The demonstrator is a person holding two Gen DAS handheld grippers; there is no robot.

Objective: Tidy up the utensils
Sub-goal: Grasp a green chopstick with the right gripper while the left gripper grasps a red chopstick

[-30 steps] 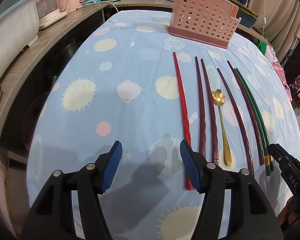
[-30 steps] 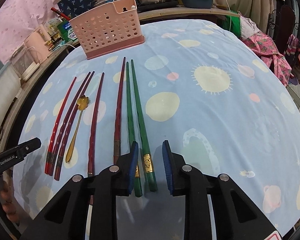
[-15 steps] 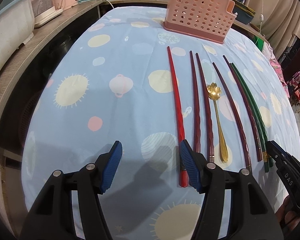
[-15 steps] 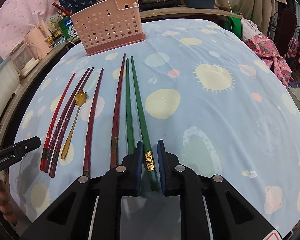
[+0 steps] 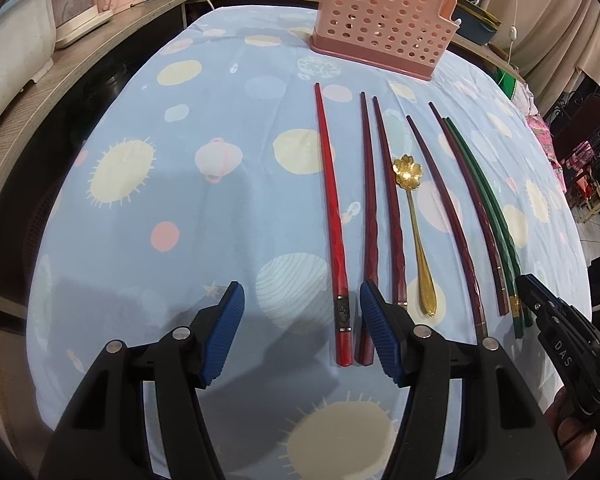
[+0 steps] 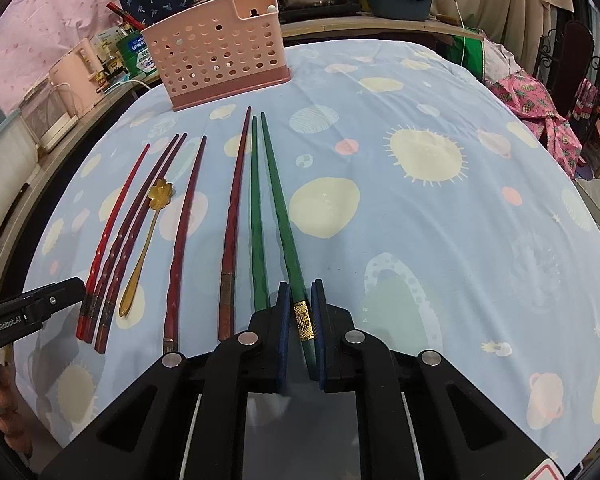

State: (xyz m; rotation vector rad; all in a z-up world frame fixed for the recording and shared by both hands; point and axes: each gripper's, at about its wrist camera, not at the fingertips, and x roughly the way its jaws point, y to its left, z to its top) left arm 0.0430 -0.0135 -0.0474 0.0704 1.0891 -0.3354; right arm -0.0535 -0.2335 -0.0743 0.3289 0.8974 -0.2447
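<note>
Chopsticks lie in a row on the surface [image 6: 440, 240], which is draped in a pale blue cloth printed with suns and planets, their tips pointing toward a pink perforated utensil holder [image 6: 216, 64] standing upright at the far end. The right hand-held gripper [image 6: 300, 322] has just been closing and its blue pads now clamp the rightmost green chopstick [image 6: 278, 204] at its gold-banded handle; the butt end beyond the band is partly hidden between the pads. The second green chopstick [image 6: 256, 216] lies just beside it on the left, its handle end cut off behind the left pad. The left hand-held gripper [image 5: 300, 328] hangs with its pads apart over the other end of the row, nothing pressed between them: the bright red chopstick [image 5: 332, 220] and a dark red chopstick [image 5: 369, 208] run into the gap, but whether the pads touch the cloth cannot be told. A gold flower-bowled spoon [image 5: 414, 224] lies among the remaining dark red sticks. In the left wrist view the green pair's handles vanish behind the right gripper's black finger. What the holder contains is hard to make out through its holes. Pots and boxes behind it are blurred.
</note>
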